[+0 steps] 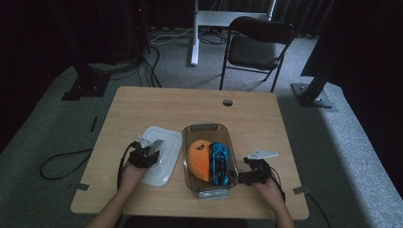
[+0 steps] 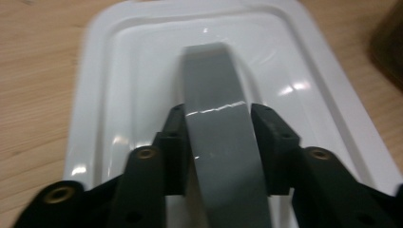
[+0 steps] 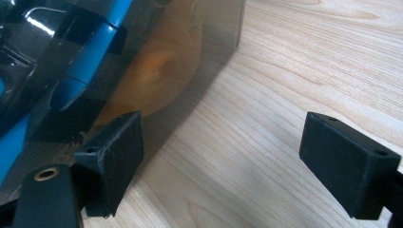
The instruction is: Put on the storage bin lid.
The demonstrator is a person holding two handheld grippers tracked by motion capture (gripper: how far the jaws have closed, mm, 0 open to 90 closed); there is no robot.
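A white lid (image 1: 166,164) lies flat on the table, left of a clear tub (image 1: 207,127). My left gripper (image 1: 152,149) sits over the lid. In the left gripper view its jaws (image 2: 218,128) press on both sides of the lid's grey handle (image 2: 214,80), so it is shut on that strap above the lid (image 2: 119,71). The tub holds an orange soft toy (image 1: 198,159) and a blue toy car (image 1: 219,164). My right gripper (image 1: 241,176) rests at the tub's right side. It stands open (image 3: 223,156) over bare wood, with its left jaw close to the tub wall (image 3: 190,57).
A person's forearms come in from the near table edge. A small round grommet (image 1: 227,102) sits at the far edge of the table (image 1: 142,109). Beyond the table stand a black folding chair (image 1: 256,47) and frame legs, and cables lie on the carpet.
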